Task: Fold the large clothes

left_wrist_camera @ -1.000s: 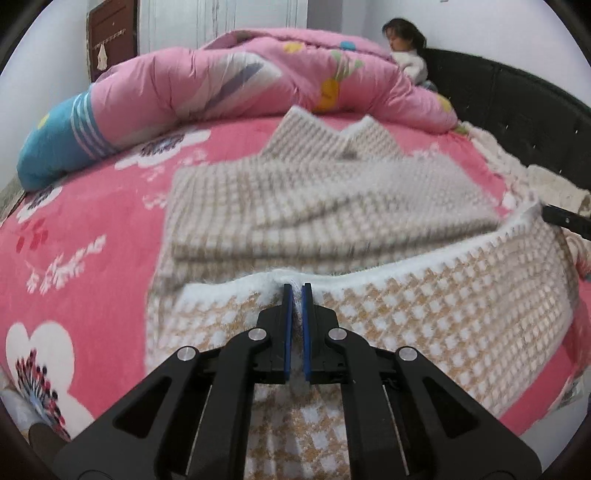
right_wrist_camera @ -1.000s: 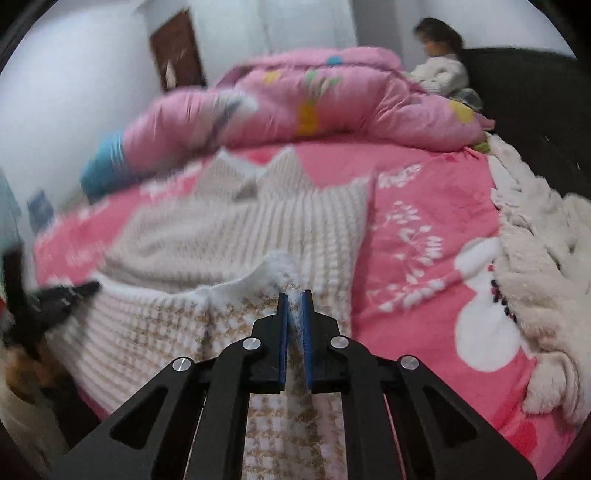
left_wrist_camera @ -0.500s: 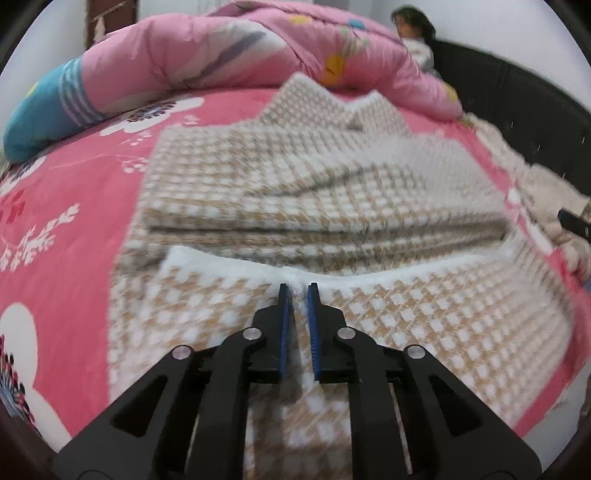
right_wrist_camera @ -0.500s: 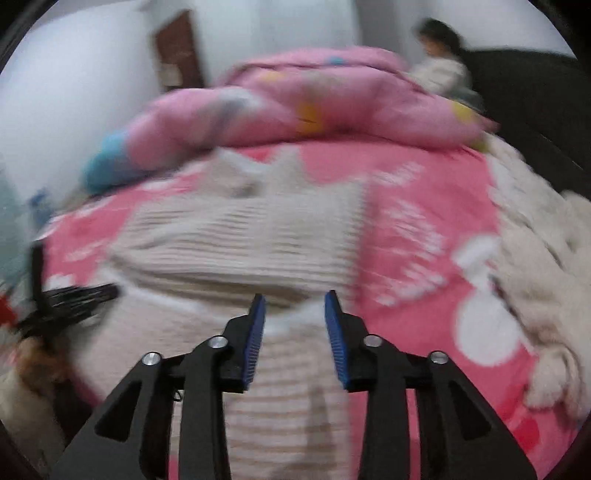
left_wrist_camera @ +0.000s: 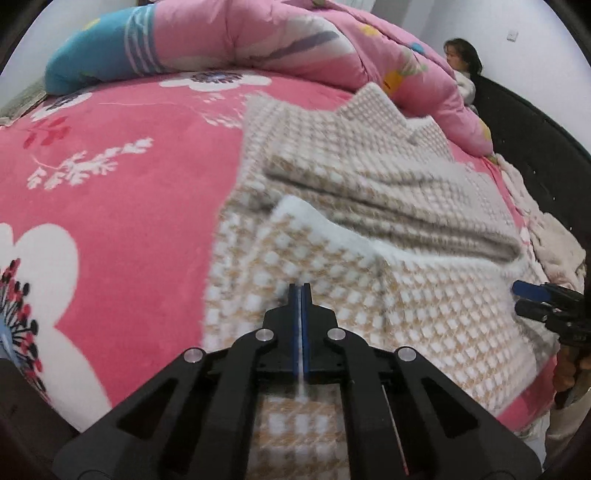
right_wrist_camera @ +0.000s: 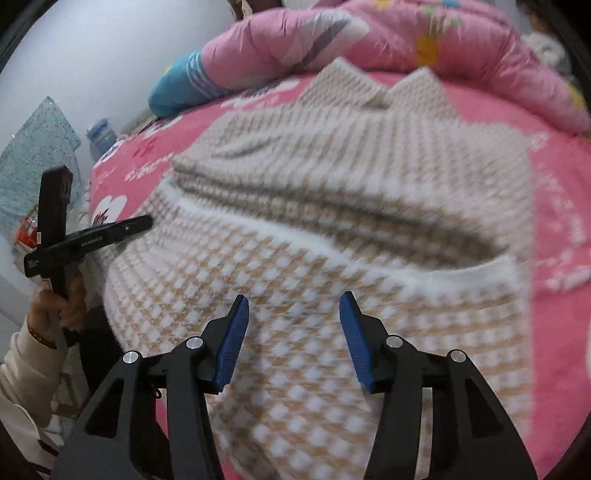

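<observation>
Left wrist view: left gripper (left_wrist_camera: 300, 291) with blue pads pressed together over the checked garment (left_wrist_camera: 369, 236); whether any fabric is pinched is hidden by the fingers. The garment lies partly folded on the pink floral bedspread (left_wrist_camera: 110, 177), its near part cut off below. Its white hem (left_wrist_camera: 325, 225) is motion-blurred. Right wrist view: right gripper (right_wrist_camera: 294, 306), jaws just opening, stands released above the blurred cloth, nothing between its pads. Pink quilt (right_wrist_camera: 369, 33) lies bunched behind; a seated person (left_wrist_camera: 460, 59) is half hidden by it.
</observation>
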